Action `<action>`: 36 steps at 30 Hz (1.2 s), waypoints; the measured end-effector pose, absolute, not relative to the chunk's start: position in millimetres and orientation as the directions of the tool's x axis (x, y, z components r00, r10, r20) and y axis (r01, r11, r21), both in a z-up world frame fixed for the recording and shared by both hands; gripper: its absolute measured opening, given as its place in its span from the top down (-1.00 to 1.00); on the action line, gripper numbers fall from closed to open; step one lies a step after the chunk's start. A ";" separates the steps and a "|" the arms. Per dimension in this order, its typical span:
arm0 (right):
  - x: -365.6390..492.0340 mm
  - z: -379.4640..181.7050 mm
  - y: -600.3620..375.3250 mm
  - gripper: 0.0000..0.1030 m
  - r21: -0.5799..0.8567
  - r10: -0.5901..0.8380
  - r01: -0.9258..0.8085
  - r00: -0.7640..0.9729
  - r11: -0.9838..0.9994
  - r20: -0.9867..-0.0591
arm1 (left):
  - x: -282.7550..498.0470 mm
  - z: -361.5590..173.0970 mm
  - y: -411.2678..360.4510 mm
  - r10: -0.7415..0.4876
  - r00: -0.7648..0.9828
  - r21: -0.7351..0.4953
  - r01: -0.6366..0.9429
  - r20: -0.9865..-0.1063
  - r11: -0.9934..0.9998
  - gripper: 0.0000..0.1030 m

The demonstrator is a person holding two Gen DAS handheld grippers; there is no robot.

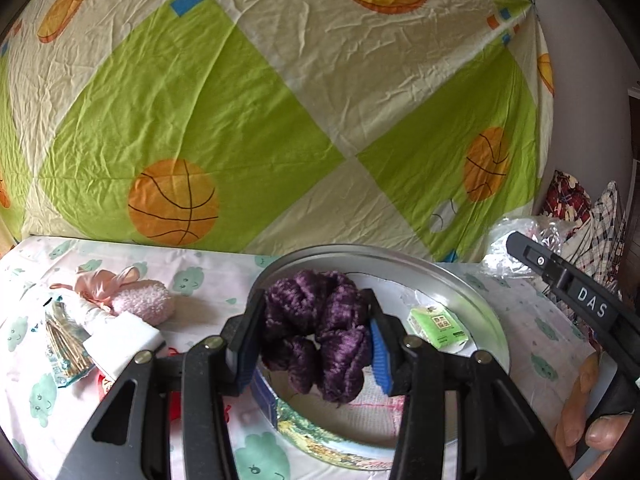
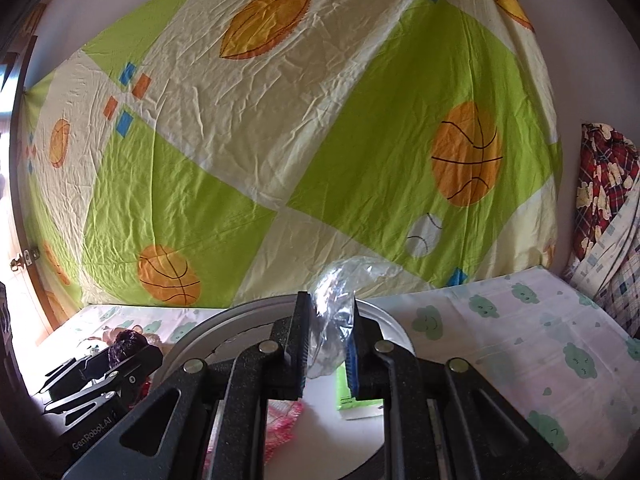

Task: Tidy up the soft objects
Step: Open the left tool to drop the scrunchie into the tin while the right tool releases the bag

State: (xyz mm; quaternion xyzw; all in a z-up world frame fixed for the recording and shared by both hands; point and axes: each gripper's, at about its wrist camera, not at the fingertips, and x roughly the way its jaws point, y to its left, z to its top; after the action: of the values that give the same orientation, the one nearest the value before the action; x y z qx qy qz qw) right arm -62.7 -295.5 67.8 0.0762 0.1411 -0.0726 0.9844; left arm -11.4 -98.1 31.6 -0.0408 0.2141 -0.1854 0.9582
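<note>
Purple velvet scrunchie (image 1: 316, 332) sits squeezed between the left gripper (image 1: 312, 344) jaws, held above a round metal tin (image 1: 472, 280) on the cloud-print surface (image 1: 208, 276). Beyond those jaws to the left lie a fluffy pink scrunchie (image 1: 148, 304) and a pink satin one (image 1: 100, 286); to their right, inside the tin, rests a green packet (image 1: 438, 326). The right gripper (image 2: 328, 344) jaws stand narrow, pinching a crumpled clear plastic bag (image 2: 340, 300) over the same tin.

tin (image 1: 472, 280): our left tool (image 1: 316, 344) hides its near rim
green packet (image 2: 352, 396): we see only a corner
pink cloth (image 2: 282, 420): mostly hidden
</note>
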 end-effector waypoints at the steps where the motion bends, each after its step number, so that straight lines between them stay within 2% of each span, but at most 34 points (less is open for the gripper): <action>1: -63.0 68.0 -298.8 0.68 0.122 -0.141 0.181 0.949 0.976 -0.282 | -9.9 32.2 -102.2 -0.377 0.837 -0.155 0.344 -0.396 0.926 0.12; 11: -44.8 53.9 -310.8 0.68 0.009 -0.268 0.283 0.917 0.959 -0.294 | 11.6 28.1 -146.1 -0.378 0.821 -0.129 0.359 -0.428 0.924 0.12; 16: -27.4 38.7 -307.9 0.68 -0.063 -0.309 0.306 0.890 0.950 -0.335 | 20.4 21.2 -154.1 -0.365 0.810 -0.131 0.345 -0.459 0.930 0.12; 26: -13.5 22.7 -301.1 0.68 -0.106 -0.297 0.278 0.865 0.955 -0.404 | 27.2 11.9 -156.7 -0.316 0.814 -0.066 0.326 -0.487 0.943 0.12; 36: -6.4 14.9 -294.8 0.68 -0.133 -0.291 0.259 0.850 0.957 -0.439 | 31.8 8.7 -156.9 -0.298 0.806 -0.061 0.312 -0.511 0.948 0.12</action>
State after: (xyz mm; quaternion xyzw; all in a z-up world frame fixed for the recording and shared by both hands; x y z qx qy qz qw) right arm -6.4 -294.8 14.9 -0.0342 0.2337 -0.1429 0.9611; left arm 31.8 -156.9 8.7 0.0131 0.2669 -0.1605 0.9502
